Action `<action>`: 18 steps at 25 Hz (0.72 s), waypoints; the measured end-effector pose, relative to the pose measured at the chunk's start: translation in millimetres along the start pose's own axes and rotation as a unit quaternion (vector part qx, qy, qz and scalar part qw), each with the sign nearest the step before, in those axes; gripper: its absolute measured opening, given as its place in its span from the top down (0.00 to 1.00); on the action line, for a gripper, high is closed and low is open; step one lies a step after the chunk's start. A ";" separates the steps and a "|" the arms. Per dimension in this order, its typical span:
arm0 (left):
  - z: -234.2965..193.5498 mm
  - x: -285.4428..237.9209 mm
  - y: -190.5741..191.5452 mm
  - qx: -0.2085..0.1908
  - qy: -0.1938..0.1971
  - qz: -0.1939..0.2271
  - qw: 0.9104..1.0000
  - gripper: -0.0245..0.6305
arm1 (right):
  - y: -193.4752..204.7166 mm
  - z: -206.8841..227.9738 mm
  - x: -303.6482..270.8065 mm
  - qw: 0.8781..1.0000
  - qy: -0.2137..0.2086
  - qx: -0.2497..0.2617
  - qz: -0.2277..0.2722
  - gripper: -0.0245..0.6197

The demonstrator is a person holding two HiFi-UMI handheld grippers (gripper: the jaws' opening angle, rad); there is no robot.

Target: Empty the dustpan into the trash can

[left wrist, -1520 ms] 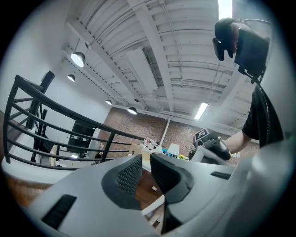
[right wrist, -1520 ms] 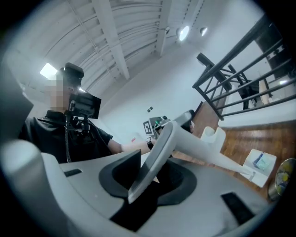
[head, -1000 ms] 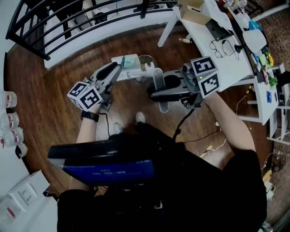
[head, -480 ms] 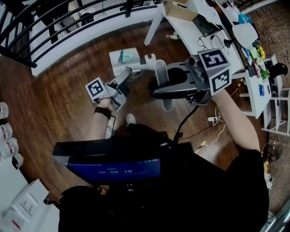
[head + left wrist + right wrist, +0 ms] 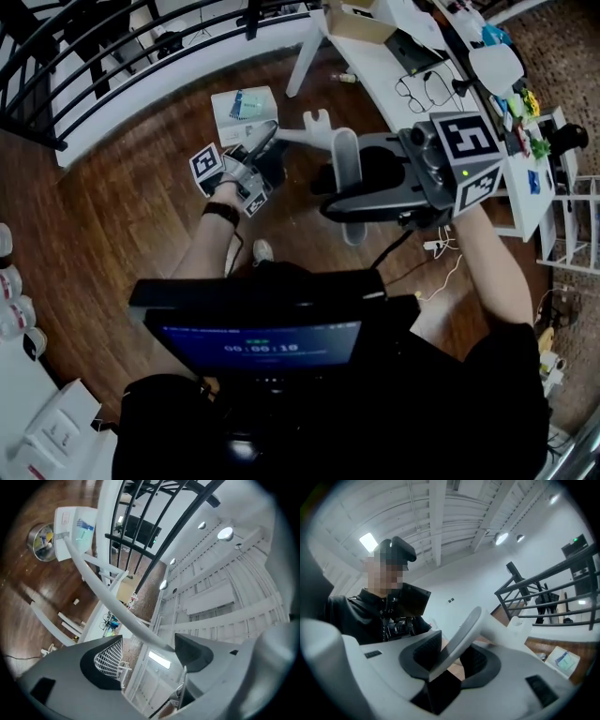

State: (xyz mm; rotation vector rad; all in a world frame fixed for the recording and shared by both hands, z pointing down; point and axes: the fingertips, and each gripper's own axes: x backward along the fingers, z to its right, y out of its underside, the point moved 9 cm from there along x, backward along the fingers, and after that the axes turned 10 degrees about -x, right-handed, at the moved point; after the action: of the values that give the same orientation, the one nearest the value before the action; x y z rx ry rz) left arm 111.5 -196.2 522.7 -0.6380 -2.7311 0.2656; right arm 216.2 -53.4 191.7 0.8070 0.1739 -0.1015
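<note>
1. The right gripper [image 5: 330, 187] is pinching the flat near end of the handle [image 5: 344, 155]. Its pads are pressing that white blade from both sides.
2. From that grip the handle is running far and left, narrowing to a thin rod that is joining the dustpan [image 5: 246, 108].
3. The dustpan is showing far and left of both grippers, over the wood floor [image 5: 141, 206] and just short of the railing [image 5: 94, 56]. Teal scraps are lying in it.
4. The trash can [image 5: 41, 541], round and metal with scraps inside, is standing just beside the dustpan. In the left gripper view the pan's edge is overlapping the can's rim, and I cannot tell whether the two are touching.
5. The left gripper [image 5: 267, 148] is pointing far, left of the right gripper and close to the thin rod.
6. Its jaws are standing wide apart and have just been opening. The rod is passing between them, close by one pad, and neither pad is pressing on it.
7. A cluttered white table [image 5: 375, 70] is standing at the far right.
8. A screen [image 5: 262, 342] is glowing blue at the near edge of the head view.
9. A person [image 5: 361, 616] in dark clothes is showing behind the jaws in the right gripper view.
</note>
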 end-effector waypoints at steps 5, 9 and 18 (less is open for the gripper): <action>3.6 -32.0 6.0 0.077 0.032 -0.051 0.995 0.49 | 1.5 -17.1 7.9 1.000 0.001 0.024 0.009 0.76; 17.4 -55.2 13.2 0.091 0.082 -0.082 0.989 0.58 | 5.5 -26.2 9.5 0.999 0.000 0.038 -0.001 0.76; 5.5 -51.0 11.6 0.097 0.091 -0.060 0.989 0.77 | 13.6 -23.4 19.0 0.999 0.003 0.041 0.022 0.76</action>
State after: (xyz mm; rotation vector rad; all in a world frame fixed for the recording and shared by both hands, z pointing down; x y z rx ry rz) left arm 157.4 -209.9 501.0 -0.4202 -2.5184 0.4169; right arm 234.3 -27.5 181.8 0.8927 0.1577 -0.0646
